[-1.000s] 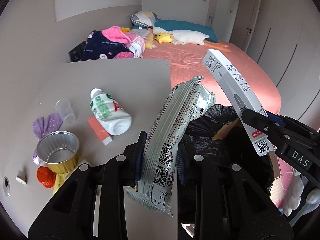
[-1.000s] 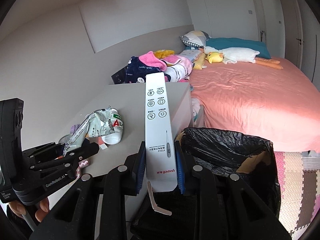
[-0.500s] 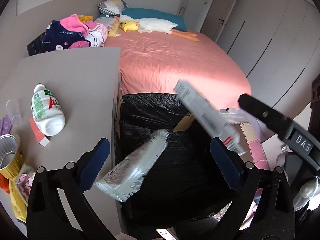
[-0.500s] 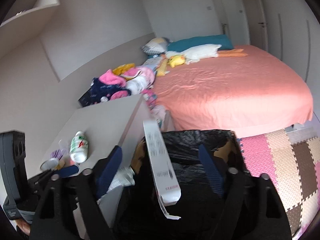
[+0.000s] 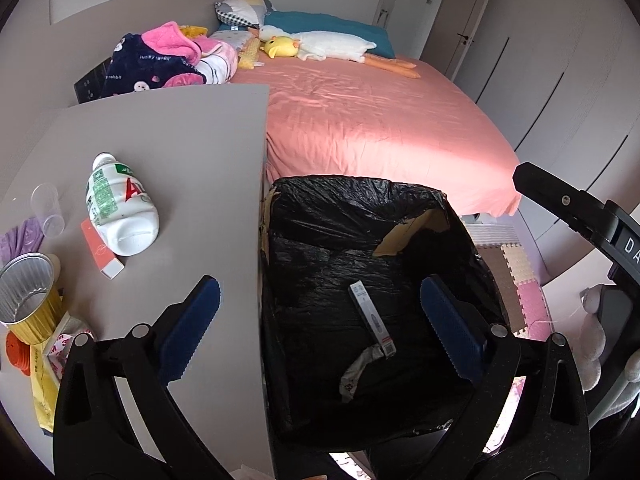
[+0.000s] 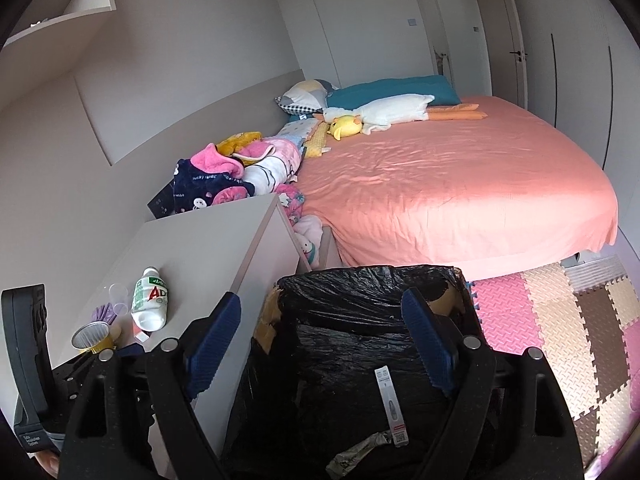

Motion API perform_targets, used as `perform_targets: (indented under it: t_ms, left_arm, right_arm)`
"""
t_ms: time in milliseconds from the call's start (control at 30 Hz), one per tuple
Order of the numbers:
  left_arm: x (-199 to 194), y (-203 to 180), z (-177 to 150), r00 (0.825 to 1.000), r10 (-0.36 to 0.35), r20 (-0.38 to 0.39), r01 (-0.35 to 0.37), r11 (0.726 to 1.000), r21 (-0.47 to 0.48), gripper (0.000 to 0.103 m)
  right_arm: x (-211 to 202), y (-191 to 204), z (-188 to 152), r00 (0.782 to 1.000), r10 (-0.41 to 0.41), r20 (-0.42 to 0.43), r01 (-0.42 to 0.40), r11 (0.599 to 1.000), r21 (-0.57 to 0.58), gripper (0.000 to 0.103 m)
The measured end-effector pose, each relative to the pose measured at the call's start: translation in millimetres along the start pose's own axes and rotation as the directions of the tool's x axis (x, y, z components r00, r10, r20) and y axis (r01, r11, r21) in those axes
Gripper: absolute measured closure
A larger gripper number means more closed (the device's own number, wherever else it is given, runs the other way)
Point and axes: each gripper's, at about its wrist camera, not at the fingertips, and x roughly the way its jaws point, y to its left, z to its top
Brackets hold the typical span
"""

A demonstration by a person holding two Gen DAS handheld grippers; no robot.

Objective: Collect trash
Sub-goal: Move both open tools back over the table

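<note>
Item: trash round in progress. We are logging two pieces as already lying at the bottom of the black-plastic-lined cardboard bin [image 5: 360,216]: the long white thermometer box [image 5: 372,319] and, touching its lower end, the crumpled silver foil wrapper [image 5: 358,368]. We are judging that the remaining trash is sitting on the grey tabletop [image 5: 192,152] beside the bin: a white plastic bottle with a red-and-green label [image 5: 118,206] lying on its side, a small orange-and-white carton [image 5: 102,250] touching it, a clear plastic cup [image 5: 47,210], a gold foil cup [image 5: 28,296], and yellow packaging at the near edge. Risks we are noting: the bottle is lying round-side down and could roll off the table if nudged at an angle; the clear cup is light and could tip or skid away from closing pads; the bin liner is torn at the rim, so a gripper dipping low could be snagging it. Tongs: the left gripper [image 5: 316,328] is standing spread wide over the bin's mouth, its jaws having just been opening, with nothing between them; the right gripper [image 6: 324,344] is likewise standing wide, having just been opening, holding and touching nothing.
</note>
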Motion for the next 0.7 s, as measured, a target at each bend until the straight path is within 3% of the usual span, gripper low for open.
perform_targets:
  t_ms: [400, 700]
  left_arm:
    - [-19.2, 37.6, -11.5, 0.998, 0.064, 0.018, -0.063, 0.996, -0.067, 0.006]
    - [-39.0, 72.1, -24.1, 0.988, 0.151, 0.033, -0.145, 0.981, -0.129, 0.006]
  right_arm:
    - [14.0, 45.1, -9.4, 0.996, 0.069, -0.048, -0.072, 0.995, -0.071, 0.020]
    - [28.1, 84.0, -18.9, 0.988, 0.123, -0.091, -0.134, 0.983, -0.127, 0.020]
